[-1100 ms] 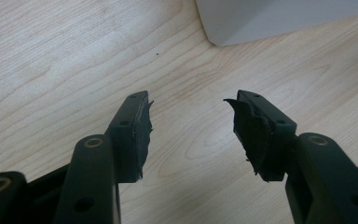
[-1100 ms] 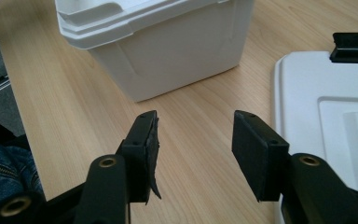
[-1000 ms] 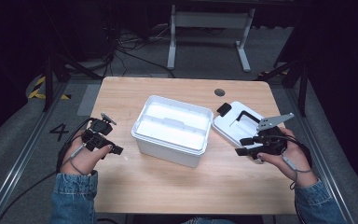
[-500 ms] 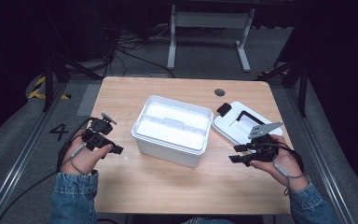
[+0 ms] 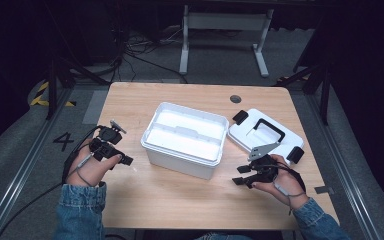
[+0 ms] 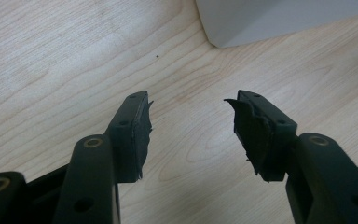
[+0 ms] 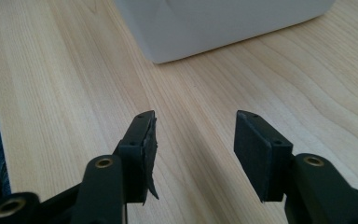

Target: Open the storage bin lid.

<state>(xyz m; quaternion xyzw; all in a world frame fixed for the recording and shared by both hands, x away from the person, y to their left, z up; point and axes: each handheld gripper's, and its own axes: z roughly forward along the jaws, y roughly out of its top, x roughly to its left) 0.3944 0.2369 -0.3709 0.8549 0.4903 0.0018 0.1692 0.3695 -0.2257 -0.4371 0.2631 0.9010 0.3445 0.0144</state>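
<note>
We count one white bin (image 5: 186, 139), one white lid (image 5: 265, 134) and two grippers on the wooden table (image 5: 180, 200). The bin lies between the grippers, its long axis running from the left gripper (image 5: 121, 159) toward the lid. The lid rests flat just beyond the right gripper (image 5: 240, 175). Both claws are released and grasp nothing, with bare wood between the jaws.

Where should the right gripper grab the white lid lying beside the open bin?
Probably the black handle arched across the middle of the lid. The lid lies flat on the table, so its edges offer little to pinch. Bring the right gripper, jaws open, down from above, straddling the bar.
</note>
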